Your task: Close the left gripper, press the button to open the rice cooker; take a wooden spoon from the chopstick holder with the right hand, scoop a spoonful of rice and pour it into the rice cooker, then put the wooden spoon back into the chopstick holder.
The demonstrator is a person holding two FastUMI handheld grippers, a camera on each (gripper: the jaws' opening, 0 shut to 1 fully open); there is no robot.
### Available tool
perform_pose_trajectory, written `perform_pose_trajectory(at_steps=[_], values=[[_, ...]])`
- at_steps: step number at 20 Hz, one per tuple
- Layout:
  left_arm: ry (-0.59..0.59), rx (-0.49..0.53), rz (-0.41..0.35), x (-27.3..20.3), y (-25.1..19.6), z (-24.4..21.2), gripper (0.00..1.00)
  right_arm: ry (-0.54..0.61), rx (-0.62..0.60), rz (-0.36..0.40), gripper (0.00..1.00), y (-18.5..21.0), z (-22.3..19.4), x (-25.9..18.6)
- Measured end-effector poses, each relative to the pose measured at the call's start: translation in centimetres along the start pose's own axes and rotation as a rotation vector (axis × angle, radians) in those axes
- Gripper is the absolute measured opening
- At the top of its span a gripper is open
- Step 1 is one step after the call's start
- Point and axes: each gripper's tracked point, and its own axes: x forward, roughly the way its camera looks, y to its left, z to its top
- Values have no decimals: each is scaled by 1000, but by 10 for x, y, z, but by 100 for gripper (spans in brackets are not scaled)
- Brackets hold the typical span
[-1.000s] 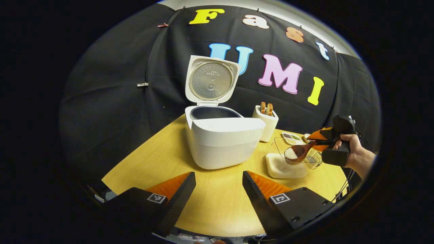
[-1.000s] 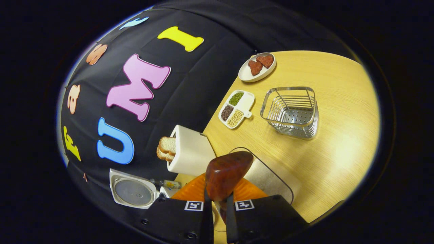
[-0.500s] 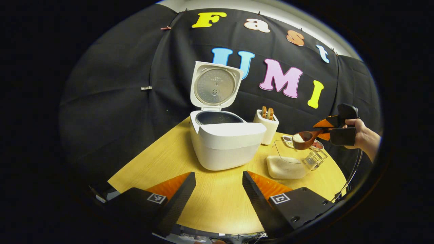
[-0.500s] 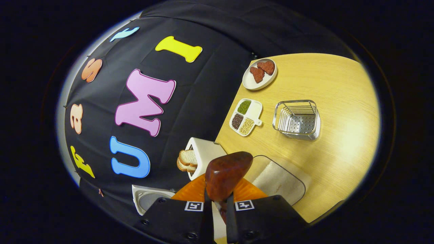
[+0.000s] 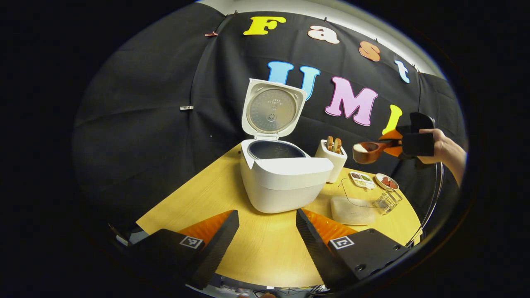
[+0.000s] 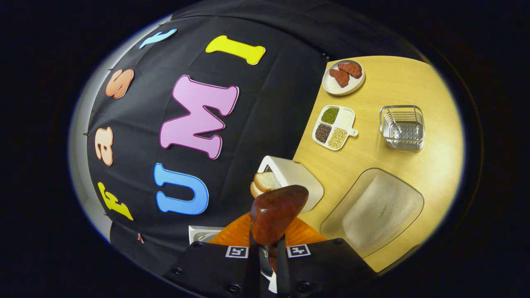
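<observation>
right gripper (image 6: pixel 265 248) – fingers pinching wooden spoon (image 5: pixel 368 152) | left gripper (image 5: pixel 267 225) – fingers spread | rice cooker (image 5: pixel 285 178) open

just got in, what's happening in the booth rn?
A person is mid-scoop. The right gripper is shut on the wooden spoon, which is loaded with rice and held in the air to the right of the rice cooker, above the toaster. The cooker's lid is up. The left gripper hangs open over the table, holding nothing. The rice container sits on the table beside the wire chopstick holder. Nothing is poured yet.
</observation>
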Motion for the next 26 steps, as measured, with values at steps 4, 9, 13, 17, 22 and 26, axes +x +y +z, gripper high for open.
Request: perform_pose_trajectory(at_steps=[4, 9, 13, 17, 22, 26], values=[[-4, -16, 10, 4, 10, 3, 96, 42, -14, 37, 19, 39, -29, 17], [1, -41, 28, 7, 26, 1, 96, 104, -42, 67, 19, 73, -81, 40], [9, -52, 49, 9, 46, -3, 96, 153, -113, 89, 18, 91, -128, 61], [18, -70, 71, 7, 65, -9, 96, 149, -314, 111, 19, 102, -163, 80], [21, -54, 91, 5, 77, -5, 96, 67, -667, 191, 19, 111, -188, 97], [7, -67, 81, 1, 73, 0, 96, 57, -819, 253, 19, 115, -209, 105]])
